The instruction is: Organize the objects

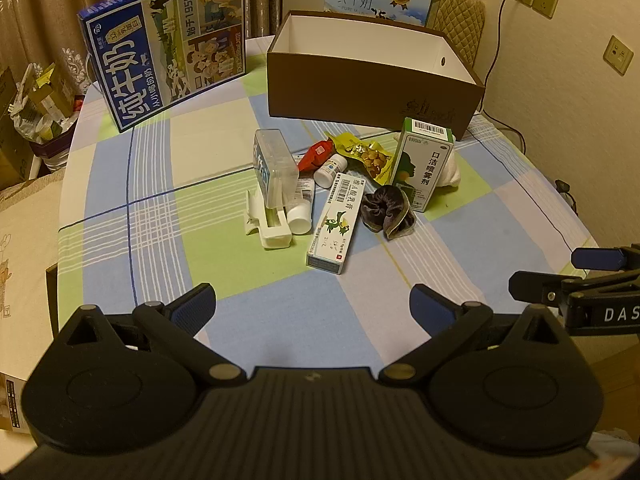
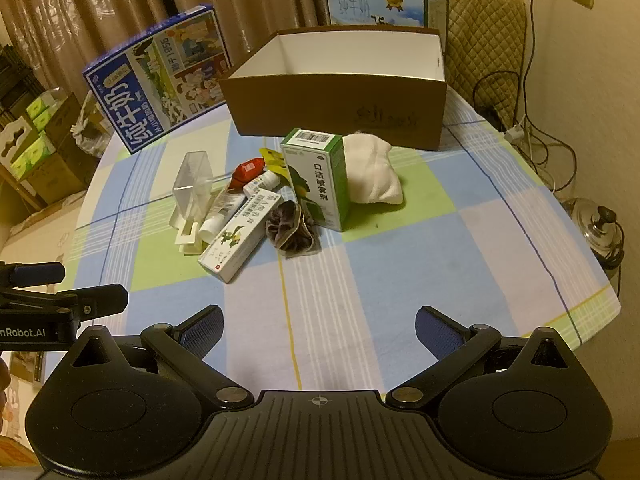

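Rectangular brown cardboard box (image 1: 372,92) on checked cloth tabletop (image 1: 160,208); before it, soft velvet scrunchie (image 1: 386,210), both grippers (image 1: 312,306) (image 2: 318,330) spread.

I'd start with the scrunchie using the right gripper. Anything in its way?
Nothing visible: bare tablecloth lies between the open right gripper and the scrunchie. The green box stands just behind it.

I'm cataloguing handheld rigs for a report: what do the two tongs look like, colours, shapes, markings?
Both look alike: matte black bodies with two round hubs, black linkage arms with silver pivot pins, and blue textured pads on the fingers. The left tongs show a ribbed centre plate; the right tongs bear a small crosshair mark. White lettering runs along each one's side: "DAS" on the right, "nRobot.AI" on the left.
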{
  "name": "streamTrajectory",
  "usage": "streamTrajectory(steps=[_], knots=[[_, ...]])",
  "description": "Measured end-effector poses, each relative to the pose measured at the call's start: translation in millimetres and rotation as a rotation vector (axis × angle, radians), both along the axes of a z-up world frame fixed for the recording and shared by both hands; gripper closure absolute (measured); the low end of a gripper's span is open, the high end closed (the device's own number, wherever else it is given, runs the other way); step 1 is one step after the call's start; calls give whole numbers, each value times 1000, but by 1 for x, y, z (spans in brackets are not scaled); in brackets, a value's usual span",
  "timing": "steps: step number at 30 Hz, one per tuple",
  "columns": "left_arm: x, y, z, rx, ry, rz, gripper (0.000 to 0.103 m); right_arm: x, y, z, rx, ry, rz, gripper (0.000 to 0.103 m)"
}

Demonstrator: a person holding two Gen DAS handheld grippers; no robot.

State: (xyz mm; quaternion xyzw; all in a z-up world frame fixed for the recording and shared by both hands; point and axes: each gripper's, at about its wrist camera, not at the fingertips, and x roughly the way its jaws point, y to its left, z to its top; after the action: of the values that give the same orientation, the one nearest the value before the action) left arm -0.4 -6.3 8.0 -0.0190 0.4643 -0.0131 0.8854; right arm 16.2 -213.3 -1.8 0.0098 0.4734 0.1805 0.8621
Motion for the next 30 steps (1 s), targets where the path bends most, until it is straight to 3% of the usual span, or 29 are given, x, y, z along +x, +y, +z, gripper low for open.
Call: streamTrajectory(steps=[30], knots=[[3, 2, 0, -4, 5, 2, 1, 1, 1, 2, -5, -7, 3, 3]])
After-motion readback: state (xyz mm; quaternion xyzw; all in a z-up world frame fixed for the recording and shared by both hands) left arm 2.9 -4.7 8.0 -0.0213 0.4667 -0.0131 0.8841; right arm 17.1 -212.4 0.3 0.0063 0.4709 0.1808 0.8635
